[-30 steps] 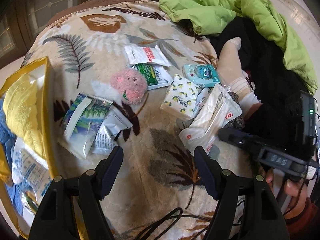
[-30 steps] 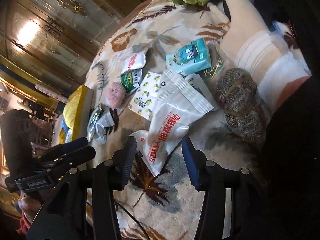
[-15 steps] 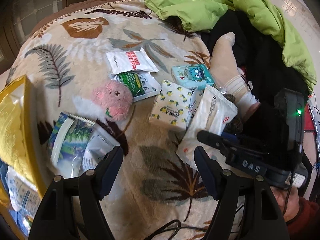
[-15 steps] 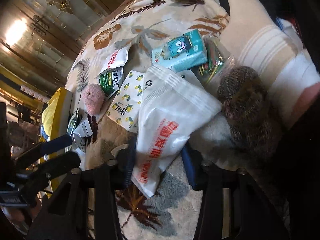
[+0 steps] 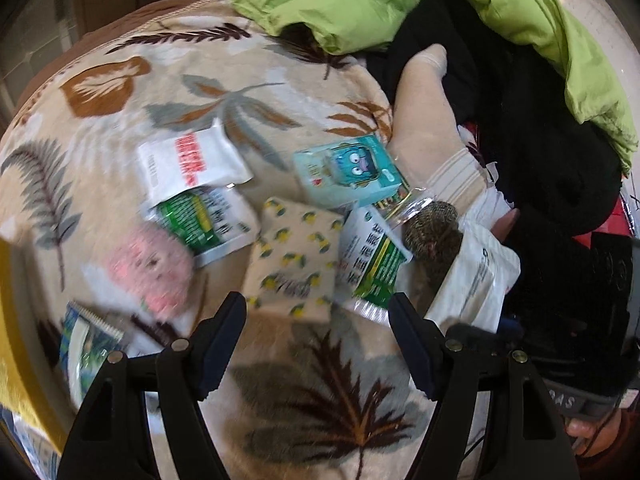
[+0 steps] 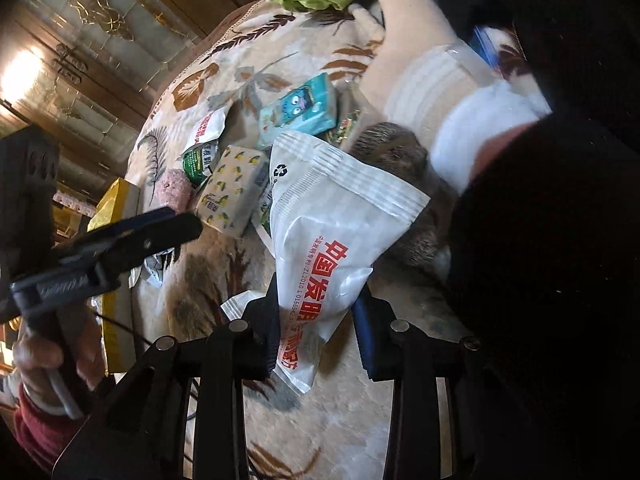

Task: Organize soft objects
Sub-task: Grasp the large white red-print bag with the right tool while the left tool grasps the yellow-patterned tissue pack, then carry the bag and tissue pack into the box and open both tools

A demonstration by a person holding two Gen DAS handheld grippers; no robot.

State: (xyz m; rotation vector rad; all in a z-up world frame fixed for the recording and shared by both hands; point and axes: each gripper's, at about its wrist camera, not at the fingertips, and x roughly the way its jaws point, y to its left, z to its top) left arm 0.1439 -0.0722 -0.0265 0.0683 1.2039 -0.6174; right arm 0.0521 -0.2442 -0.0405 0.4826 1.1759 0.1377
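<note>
Soft packs lie on a leaf-print blanket [image 5: 320, 392]. My right gripper [image 6: 316, 300] has a white packet with red characters [image 6: 332, 220] between its jaws, which are closing and pinch its lower end; the packet [image 5: 476, 276] stands raised at the right in the left wrist view. My left gripper [image 5: 316, 304] hangs open and holds nothing, just short of a lemon-print tissue pack [image 5: 294, 264]. A pink plush ball [image 5: 154, 268], a teal cartoon pack [image 5: 348, 172], a green-and-white sachet [image 5: 376, 264] and a grey knitted roll [image 5: 430, 232] lie around it.
A yellow bin [image 6: 116, 208] with packs inside stands at the left edge. A cream sock [image 5: 424, 120], black clothing [image 5: 560, 168] and a green jacket [image 5: 400, 0] are piled at the back right. Another white packet [image 5: 190, 164] and green sachet [image 5: 204, 224] lie further left.
The right gripper's jaws closed on the white packet and raised it, uncovering the green-and-white sachet beneath. The left gripper moved right, from the bin towards the lemon-print pack.
</note>
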